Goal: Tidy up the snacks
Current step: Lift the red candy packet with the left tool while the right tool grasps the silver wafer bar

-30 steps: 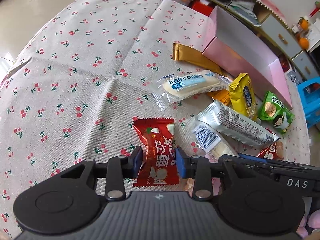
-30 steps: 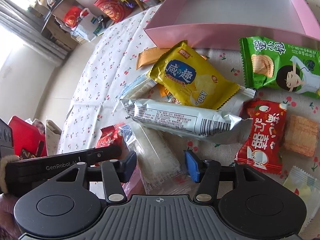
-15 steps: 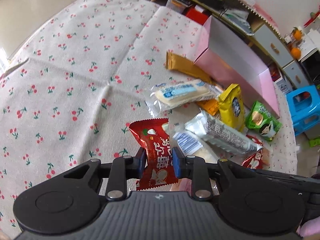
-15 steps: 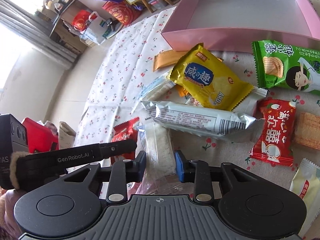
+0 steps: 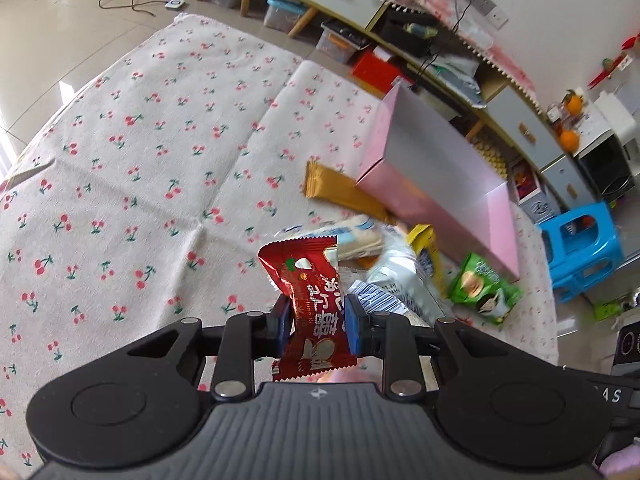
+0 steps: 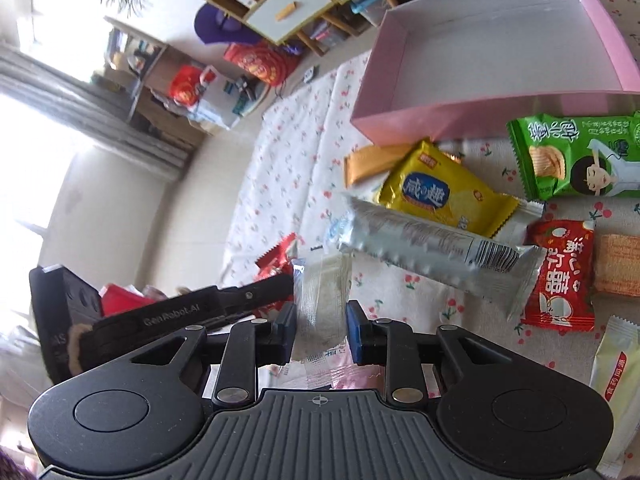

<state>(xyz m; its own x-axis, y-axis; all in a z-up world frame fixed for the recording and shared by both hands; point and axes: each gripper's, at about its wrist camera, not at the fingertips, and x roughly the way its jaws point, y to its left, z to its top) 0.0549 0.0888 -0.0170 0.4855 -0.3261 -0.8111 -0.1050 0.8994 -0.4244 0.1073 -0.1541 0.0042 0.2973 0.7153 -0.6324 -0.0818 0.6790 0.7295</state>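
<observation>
The pink box [image 6: 500, 60], at one o'clock from the pile, holds nothing, so sorting has barely begun. The left gripper [image 5: 314, 322] clamps a red packet [image 5: 310, 300]; the right gripper [image 6: 320, 326] clamps a clear-wrapped snack [image 6: 322, 300]. A second ago both jaws stood apart around them on the cloth; now both packets are lifted.

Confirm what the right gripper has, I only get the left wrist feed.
Observer: The right gripper is shut on a clear-wrapped snack.
Operator: Anything in the pink box yet?
Observer: No, the pink box looks empty inside.
Operator: Any other red packet like the one my left gripper holds?
Observer: Yes, a second red packet lies flat on the cloth, beside the silver packet.
</observation>
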